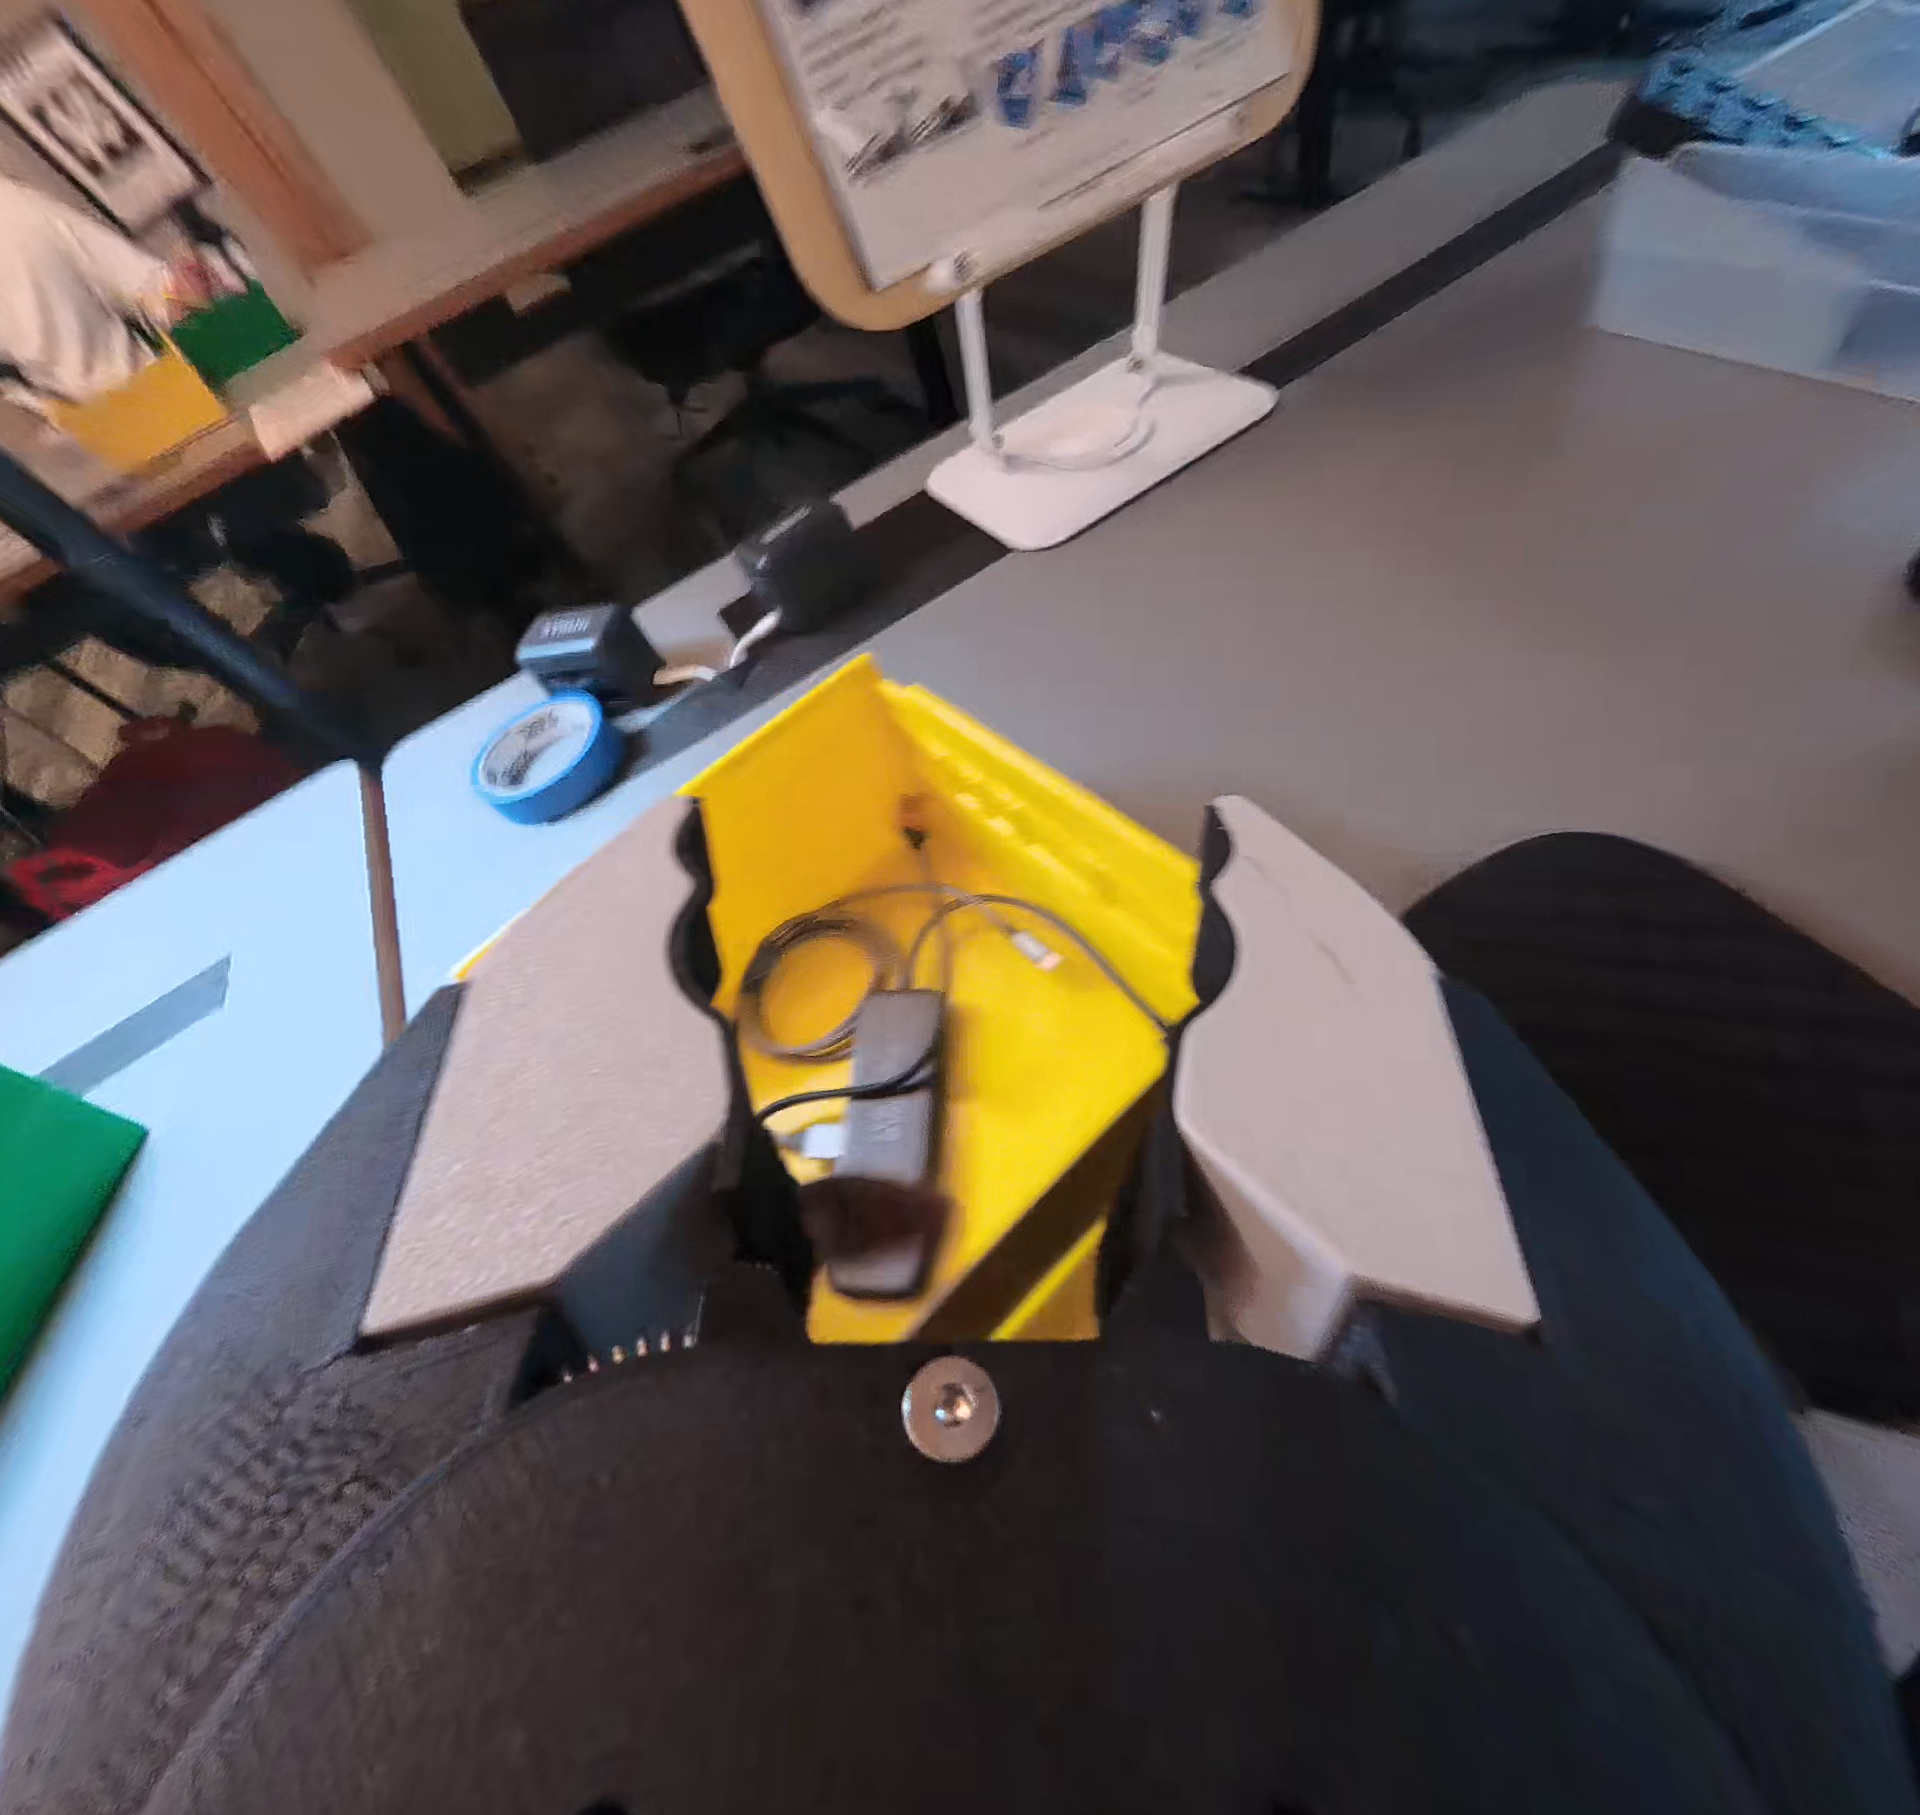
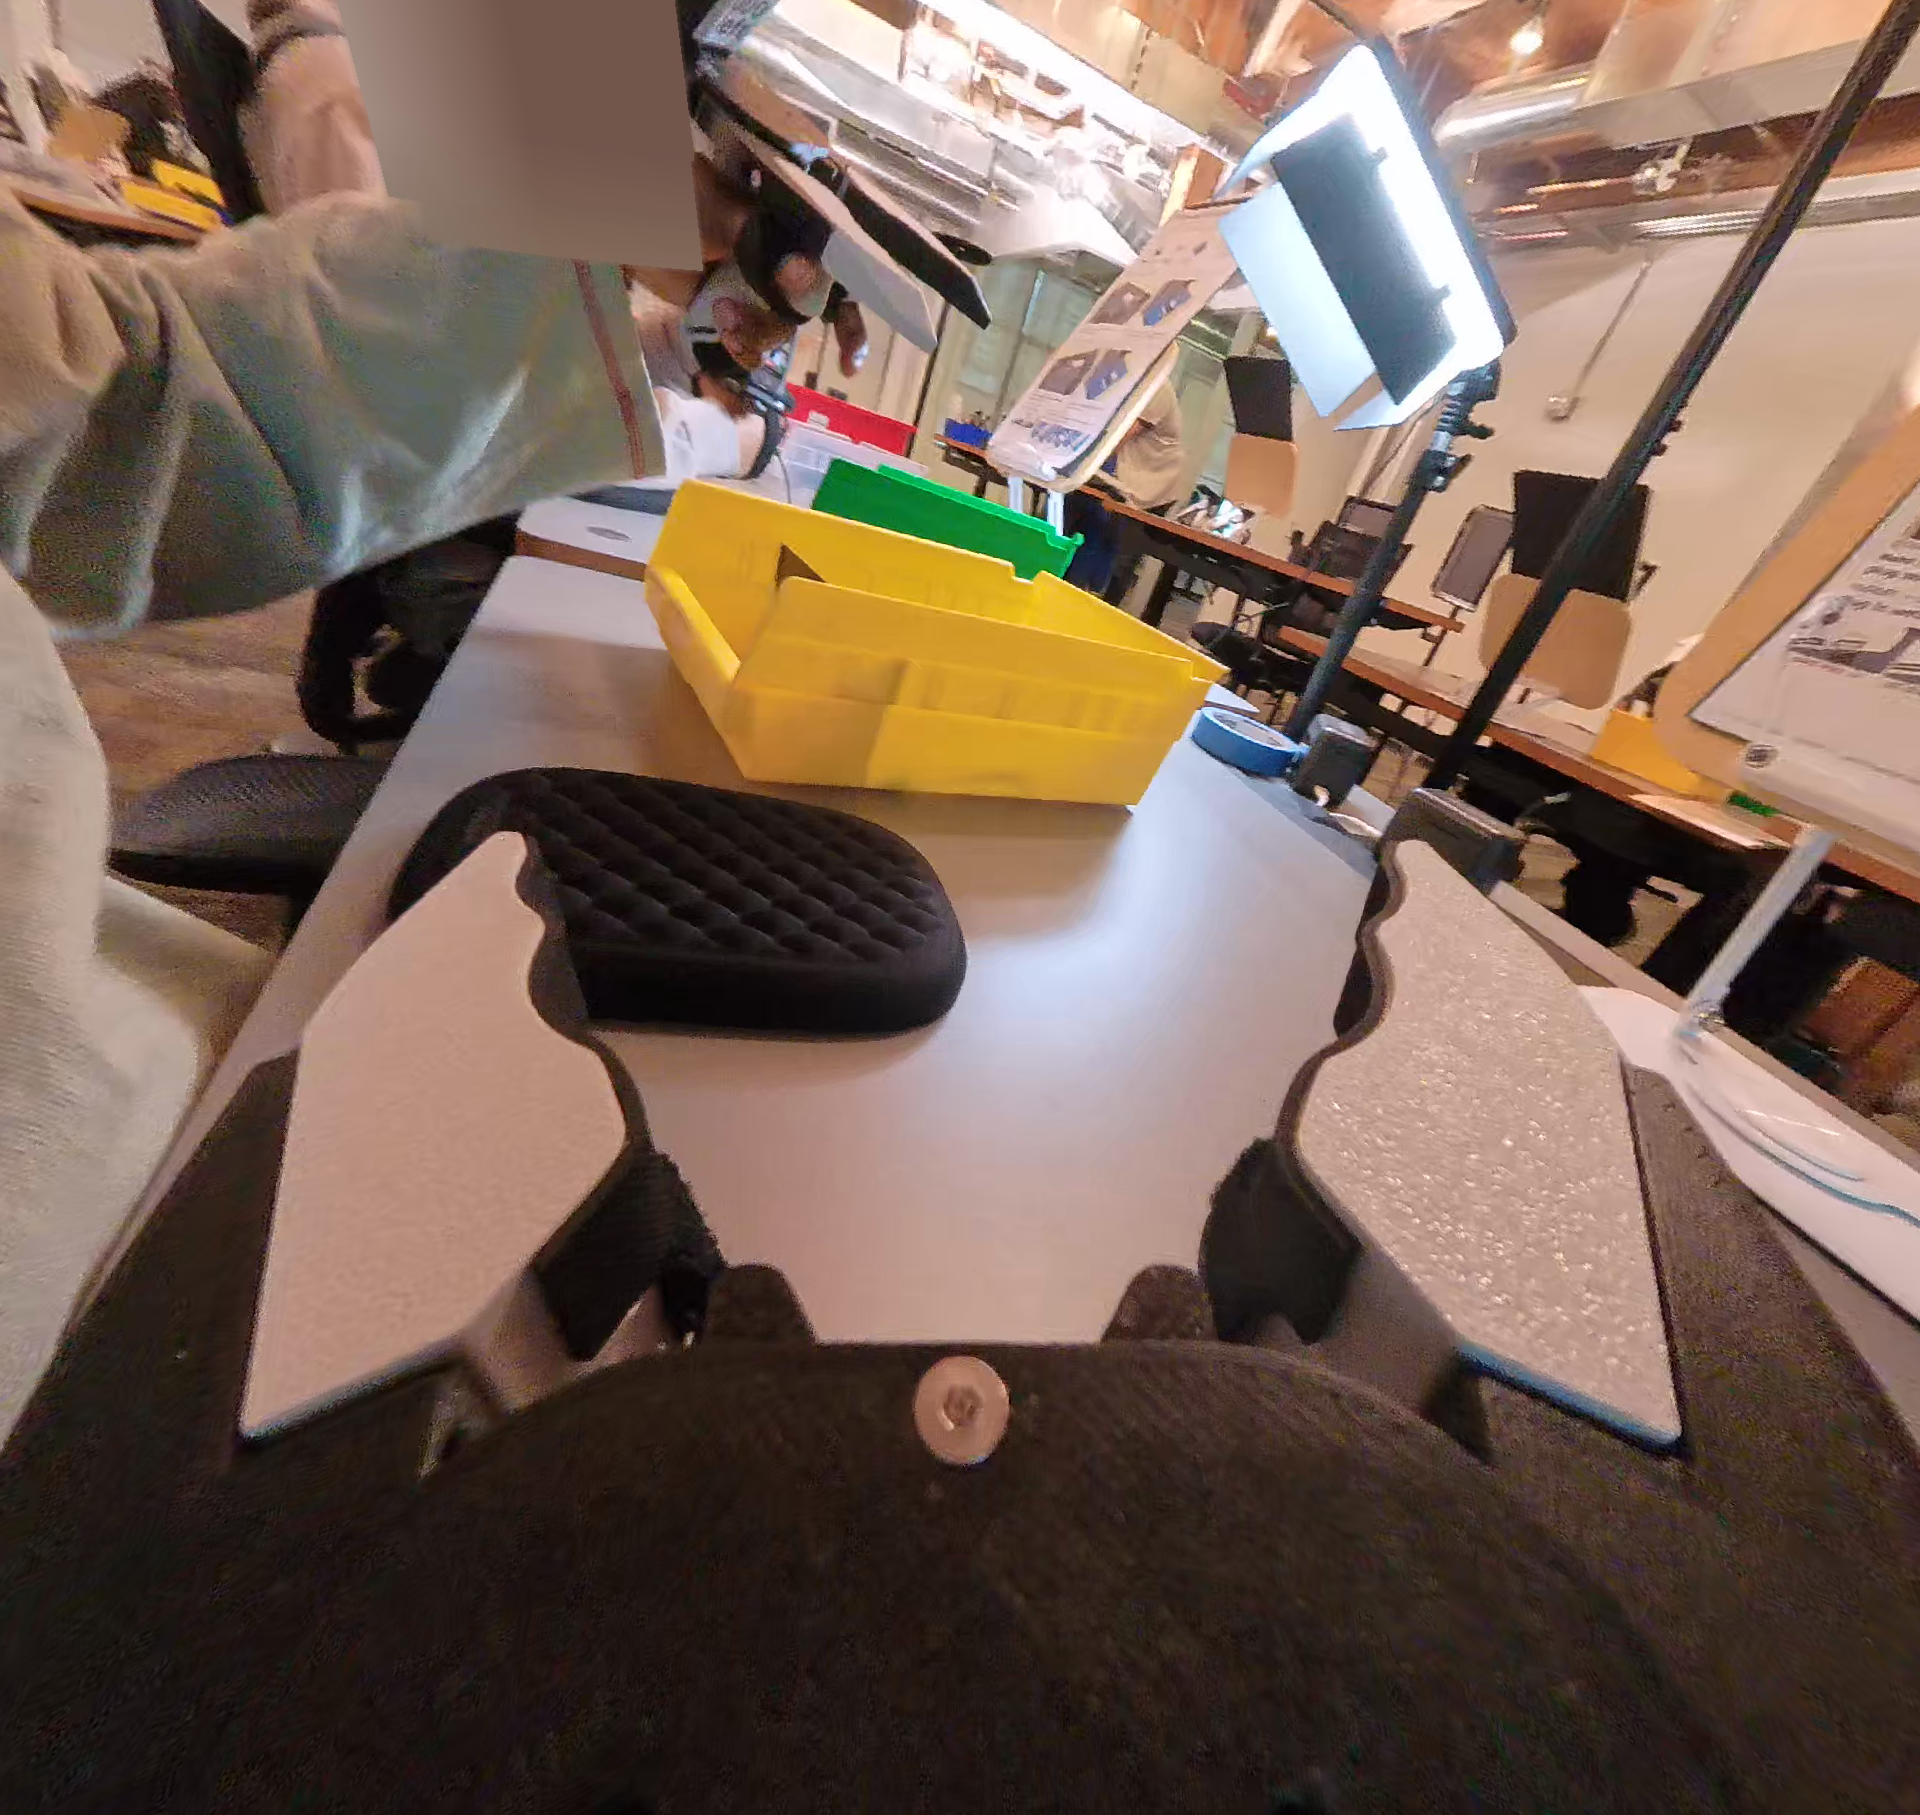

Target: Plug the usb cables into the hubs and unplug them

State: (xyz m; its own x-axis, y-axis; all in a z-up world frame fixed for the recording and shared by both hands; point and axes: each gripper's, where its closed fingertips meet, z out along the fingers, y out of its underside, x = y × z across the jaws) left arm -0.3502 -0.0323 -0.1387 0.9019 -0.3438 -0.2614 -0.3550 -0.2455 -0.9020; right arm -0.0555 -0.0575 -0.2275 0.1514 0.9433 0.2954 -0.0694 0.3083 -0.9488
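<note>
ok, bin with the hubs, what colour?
Yellow bin; clearest in the right wrist view.

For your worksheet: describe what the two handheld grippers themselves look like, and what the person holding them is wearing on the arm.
Both grippers, left gripper and right gripper, share one build: a rough-textured black body with a silver screw at the centre, and two flat, pale grey fingers with wavy black inner edges. In the right wrist view the left gripper's holder wears a loose, light beige sleeve and a dark glove.
</note>
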